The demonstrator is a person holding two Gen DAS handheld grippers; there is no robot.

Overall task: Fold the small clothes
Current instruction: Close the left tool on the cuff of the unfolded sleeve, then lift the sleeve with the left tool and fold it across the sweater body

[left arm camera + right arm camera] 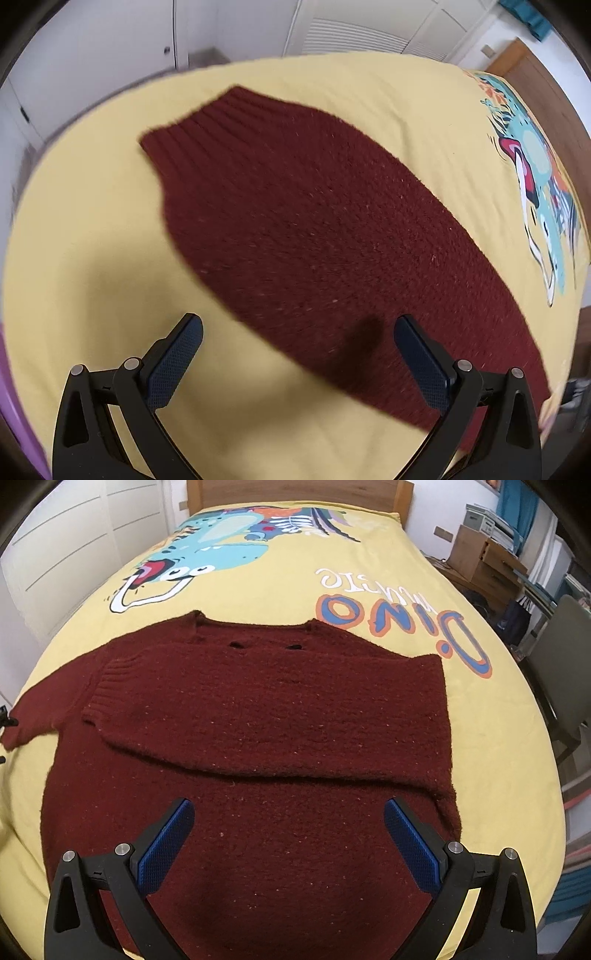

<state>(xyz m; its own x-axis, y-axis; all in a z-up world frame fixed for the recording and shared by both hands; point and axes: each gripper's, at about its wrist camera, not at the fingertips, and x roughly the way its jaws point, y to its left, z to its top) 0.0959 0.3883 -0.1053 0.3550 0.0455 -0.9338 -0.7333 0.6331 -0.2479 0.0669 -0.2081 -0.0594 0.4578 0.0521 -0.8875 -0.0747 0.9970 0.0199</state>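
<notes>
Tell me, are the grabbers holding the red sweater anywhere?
No. The left gripper and right gripper are both open, hovering over the sweater; nothing is held.

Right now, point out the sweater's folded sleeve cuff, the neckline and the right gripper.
folded sleeve cuff (107, 686): right wrist view, ribbed end.
neckline (255, 626): right wrist view, collar edge.
right gripper (288, 819): right wrist view, between open fingertips.

Soft daylight, motion blur, fisheye warping

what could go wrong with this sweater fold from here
One sleeve already lies folded across the sweater; tugging the body may drag it askew. The other sleeve still sprawls over the yellow bedspread, and the thick knit may slip from the open left gripper. The right gripper is open too, holding nothing.
</notes>
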